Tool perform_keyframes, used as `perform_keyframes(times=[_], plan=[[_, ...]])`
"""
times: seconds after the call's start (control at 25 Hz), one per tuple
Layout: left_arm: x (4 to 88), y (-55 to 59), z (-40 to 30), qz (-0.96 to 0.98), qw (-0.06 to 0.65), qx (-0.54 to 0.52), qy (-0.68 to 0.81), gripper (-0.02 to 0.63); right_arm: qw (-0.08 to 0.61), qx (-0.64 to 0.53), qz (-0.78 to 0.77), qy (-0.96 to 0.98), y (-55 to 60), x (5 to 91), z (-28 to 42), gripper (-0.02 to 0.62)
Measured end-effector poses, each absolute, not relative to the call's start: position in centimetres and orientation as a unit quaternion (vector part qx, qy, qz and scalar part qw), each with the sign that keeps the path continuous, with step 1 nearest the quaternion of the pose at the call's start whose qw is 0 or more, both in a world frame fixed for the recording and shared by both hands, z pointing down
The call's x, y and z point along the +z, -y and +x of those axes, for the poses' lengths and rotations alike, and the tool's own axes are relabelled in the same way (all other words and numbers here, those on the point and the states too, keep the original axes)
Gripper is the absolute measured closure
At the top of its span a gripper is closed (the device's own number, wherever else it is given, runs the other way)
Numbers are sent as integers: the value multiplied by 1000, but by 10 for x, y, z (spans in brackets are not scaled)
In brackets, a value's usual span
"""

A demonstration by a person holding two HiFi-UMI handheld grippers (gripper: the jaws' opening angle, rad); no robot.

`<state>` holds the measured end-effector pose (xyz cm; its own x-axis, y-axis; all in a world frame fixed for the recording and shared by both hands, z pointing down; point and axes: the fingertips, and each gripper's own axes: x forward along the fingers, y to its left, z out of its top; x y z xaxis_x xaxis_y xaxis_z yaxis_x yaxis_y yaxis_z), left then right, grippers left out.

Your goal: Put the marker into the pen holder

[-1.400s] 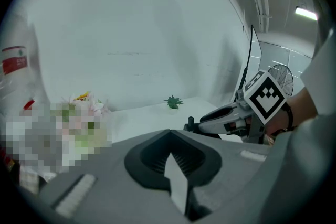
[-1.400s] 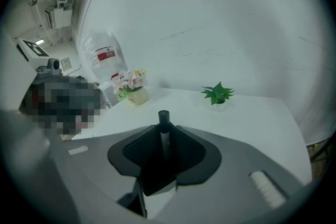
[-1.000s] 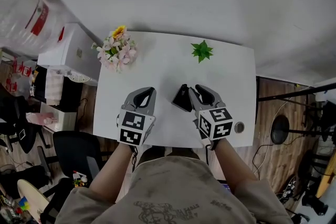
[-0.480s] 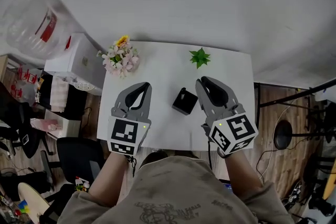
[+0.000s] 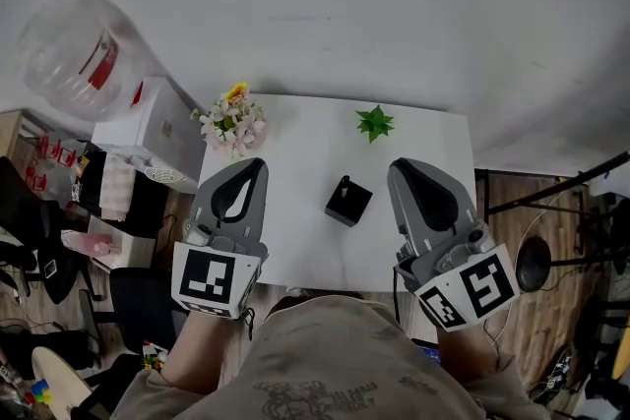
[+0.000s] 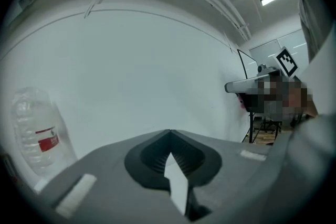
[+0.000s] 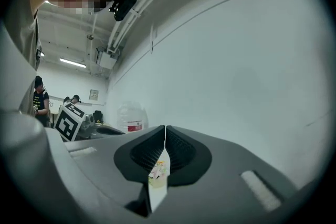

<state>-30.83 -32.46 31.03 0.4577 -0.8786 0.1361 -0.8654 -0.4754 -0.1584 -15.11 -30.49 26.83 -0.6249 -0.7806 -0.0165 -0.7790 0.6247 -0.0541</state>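
A black pen holder [image 5: 348, 202] stands near the middle of the white table [image 5: 295, 241]. A short dark stub rises from its top; I cannot tell whether that is the marker. Both grippers hang high above the table, on either side of the holder and well apart from it. My left gripper [image 5: 257, 163] is shut and empty, its tips meeting in the left gripper view [image 6: 169, 131]. My right gripper [image 5: 398, 165] has just been closing with nothing between its jaws, and its tips now meet [image 7: 165, 127]. Both point at the white wall.
A bunch of flowers [image 5: 234, 121] stands at the table's far left and a small green plant [image 5: 374, 123] at the far middle. A big water bottle [image 5: 84, 54] sits on a white unit [image 5: 148, 128] left of the table. A black chair [image 5: 148, 305] stands at lower left.
Both grippers have risen from beside the pen holder to high above the table. The right jaws, open a second ago, have closed empty. The holder has not moved.
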Motion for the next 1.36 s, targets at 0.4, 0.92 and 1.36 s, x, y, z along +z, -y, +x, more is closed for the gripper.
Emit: perform_keyframes(times=[0.4,0.92,1.36], plan=[[303,297,-313,-854,38,-106,-507,605,11,-4,-429,-903,279,264,-143,569],[340,288,-318,-856,-2,-118,-504,605,-41,-45,-441,-895,281,326,-137,569],[345,291,-308,-860,-3,-123,-494,605,-5,-99,-439,-893,288,332,-135,569]])
